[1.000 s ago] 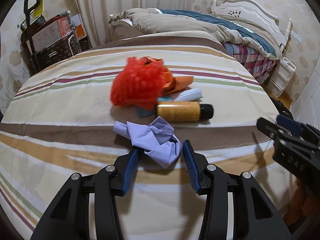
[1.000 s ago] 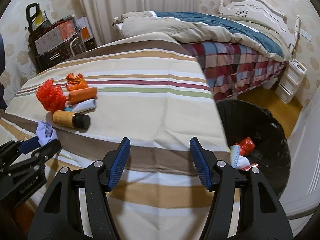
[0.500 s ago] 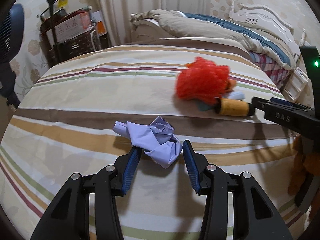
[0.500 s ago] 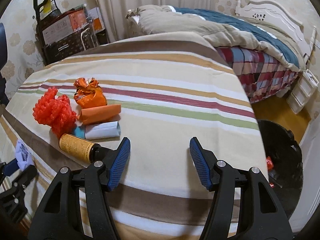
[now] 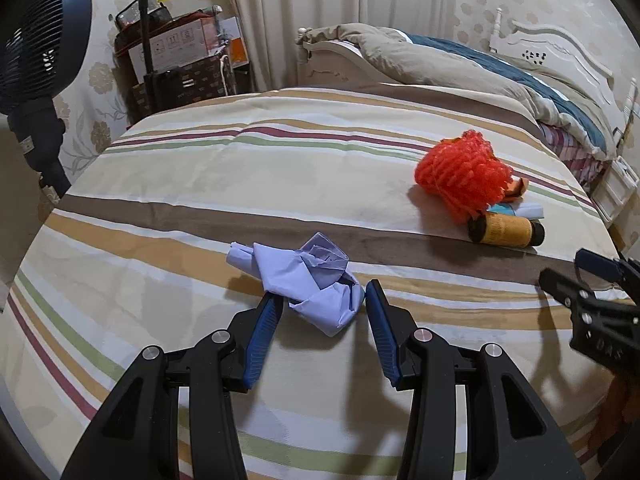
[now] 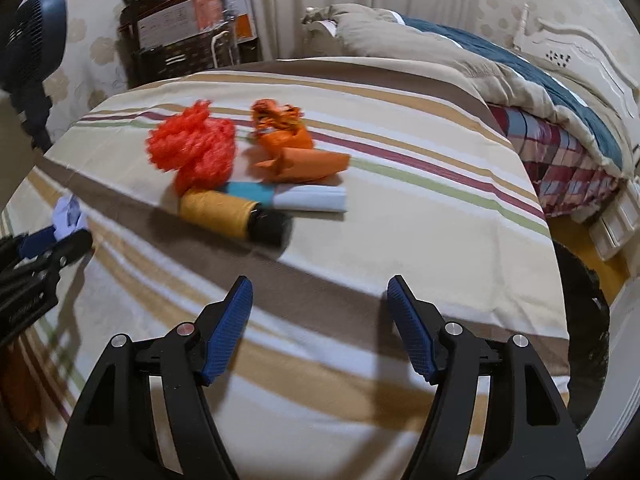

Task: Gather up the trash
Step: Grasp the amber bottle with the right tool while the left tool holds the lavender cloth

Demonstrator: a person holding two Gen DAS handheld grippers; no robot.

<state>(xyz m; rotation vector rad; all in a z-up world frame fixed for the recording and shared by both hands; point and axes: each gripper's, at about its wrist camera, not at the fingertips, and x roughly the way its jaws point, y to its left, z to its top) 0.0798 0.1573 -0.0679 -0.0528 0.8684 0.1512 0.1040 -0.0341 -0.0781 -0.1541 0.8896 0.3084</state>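
Trash lies on a striped bed [image 5: 224, 184]. The nearest piece is a crumpled lilac paper [image 5: 308, 284], with folds and a small printed flap on top; the left gripper [image 5: 324, 304] is clamped on its near end, both blue pads pressing the paper. Further right there is a heap: a red net ball [image 5: 462, 172], and touching it a yellow bottle [image 5: 506, 230] with a black cap, lying on its side.

The bed cover has cream, brown, ochre, green and dark red stripes. Behind it stands a second bed [image 5: 500, 72] with a beige and blue quilt and a white headboard. A curtain [image 5: 320, 12], a rack of boxes [image 5: 180, 64] and a dark fan [image 5: 36, 60] are along the wall.

The right wrist view shows more of the heap: an orange wrapper [image 6: 280, 128], an orange roll [image 6: 312, 164] and a white and blue roll [image 6: 296, 198] behind the bottle, and a black bin [image 6: 584, 320] at the right edge of the bed. There the right gripper [image 6: 320, 300] hangs over the bare cover, its jaws apart and just widened, with nothing between them.
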